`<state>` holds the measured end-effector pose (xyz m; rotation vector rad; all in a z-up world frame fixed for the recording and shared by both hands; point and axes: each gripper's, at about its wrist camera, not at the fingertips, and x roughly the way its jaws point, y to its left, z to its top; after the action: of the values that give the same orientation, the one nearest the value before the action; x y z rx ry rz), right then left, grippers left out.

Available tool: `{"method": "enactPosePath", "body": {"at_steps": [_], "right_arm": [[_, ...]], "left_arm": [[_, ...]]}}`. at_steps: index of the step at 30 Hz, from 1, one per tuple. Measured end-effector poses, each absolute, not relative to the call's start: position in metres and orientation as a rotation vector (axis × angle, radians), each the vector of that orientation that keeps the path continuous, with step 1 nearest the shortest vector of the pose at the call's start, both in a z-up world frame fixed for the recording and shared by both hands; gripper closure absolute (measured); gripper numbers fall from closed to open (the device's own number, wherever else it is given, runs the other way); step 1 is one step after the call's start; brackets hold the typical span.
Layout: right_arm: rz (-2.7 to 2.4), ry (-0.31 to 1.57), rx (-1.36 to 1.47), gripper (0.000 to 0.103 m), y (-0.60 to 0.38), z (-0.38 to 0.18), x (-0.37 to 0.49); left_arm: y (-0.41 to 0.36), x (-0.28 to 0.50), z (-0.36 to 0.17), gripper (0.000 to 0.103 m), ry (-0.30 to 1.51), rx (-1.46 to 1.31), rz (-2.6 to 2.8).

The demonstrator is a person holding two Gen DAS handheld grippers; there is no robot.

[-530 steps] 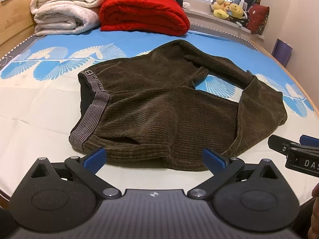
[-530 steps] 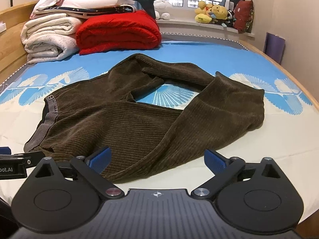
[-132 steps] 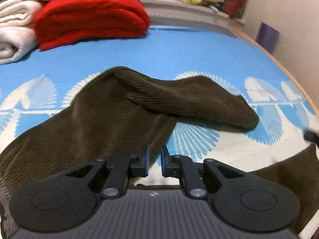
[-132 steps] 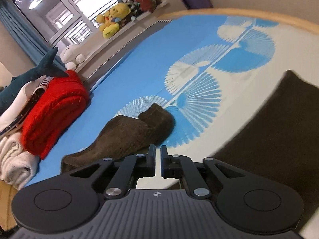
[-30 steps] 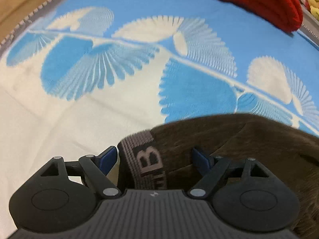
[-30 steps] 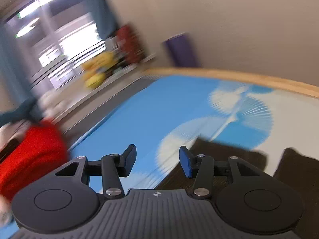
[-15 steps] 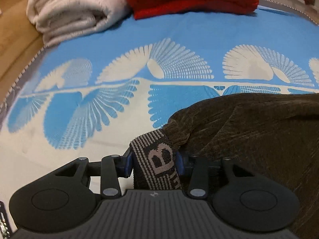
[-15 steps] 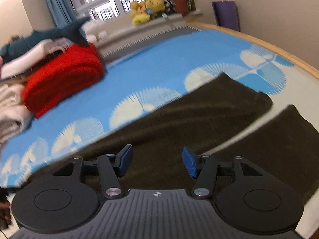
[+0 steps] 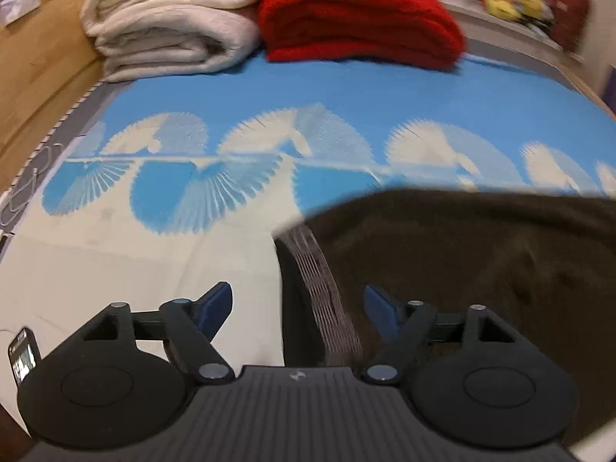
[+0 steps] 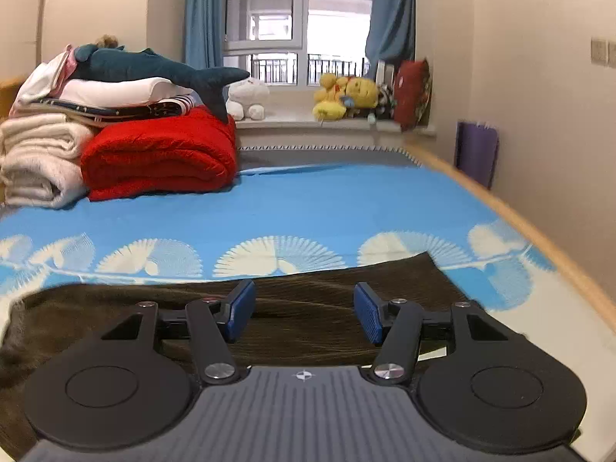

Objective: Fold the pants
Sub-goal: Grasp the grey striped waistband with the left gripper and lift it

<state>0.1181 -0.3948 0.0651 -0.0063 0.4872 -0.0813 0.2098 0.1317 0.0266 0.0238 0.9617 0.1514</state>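
Observation:
The dark brown corduroy pants (image 9: 481, 261) lie flat on the blue-and-white bed sheet (image 9: 346, 107), their grey waistband (image 9: 319, 281) at the left end. My left gripper (image 9: 298, 304) hovers above the waistband. Its jaws are opening, and the band lies on the bed below the gap with neither blue pad touching it. In the right wrist view the pants (image 10: 327, 281) stretch across the bed with a leg end at the right. My right gripper (image 10: 304, 310) stands open over them, nothing pressed between its pads.
Folded cream blankets (image 9: 169, 27) and a red blanket (image 9: 358, 19) are stacked at the head of the bed, a plush shark (image 10: 154, 69) on top. Plush toys (image 10: 346, 96) line the windowsill. A wooden bed edge (image 10: 539, 238) runs along the right. A phone (image 9: 23, 358) lies lower left.
The left gripper was shut on the waistband half a second ago; it has let go, opened and risen. The right gripper has rolled level and swung round over the pants.

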Motion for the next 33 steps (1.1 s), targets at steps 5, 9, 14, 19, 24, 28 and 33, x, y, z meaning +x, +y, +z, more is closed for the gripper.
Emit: {"method": "enactPosePath", "body": {"at_steps": [5,9,14,19,24,28,33], "right_arm": [[-0.058,0.539,-0.03,0.044,-0.394,0.044,0.104],[-0.034,0.581,-0.074,0.044,-0.392,0.024,0.096],[-0.032,0.639,-0.106,0.043,-0.4,0.013,0.097],[-0.085,0.684,-0.028,0.043,-0.428,0.006,0.098],[-0.146,0.72,0.087,0.043,-0.455,-0.001,0.094],[-0.159,0.722,0.092,0.043,-0.459,-0.002,0.091],[-0.143,0.726,0.071,0.043,-0.452,-0.002,0.092]], "left_arm": [[0.118,0.15,-0.03,0.021,1.062,0.012,0.067],[0.11,0.136,-0.066,0.027,1.192,0.107,0.067],[0.126,0.136,-0.079,0.023,1.257,-0.01,0.076],[0.118,0.137,-0.089,0.036,1.289,0.03,0.036],[0.127,0.133,-0.092,0.06,1.293,0.019,0.042],[0.13,0.129,-0.089,0.064,1.276,0.042,0.013],[0.137,0.126,-0.086,0.066,1.273,0.024,0.002]]}}
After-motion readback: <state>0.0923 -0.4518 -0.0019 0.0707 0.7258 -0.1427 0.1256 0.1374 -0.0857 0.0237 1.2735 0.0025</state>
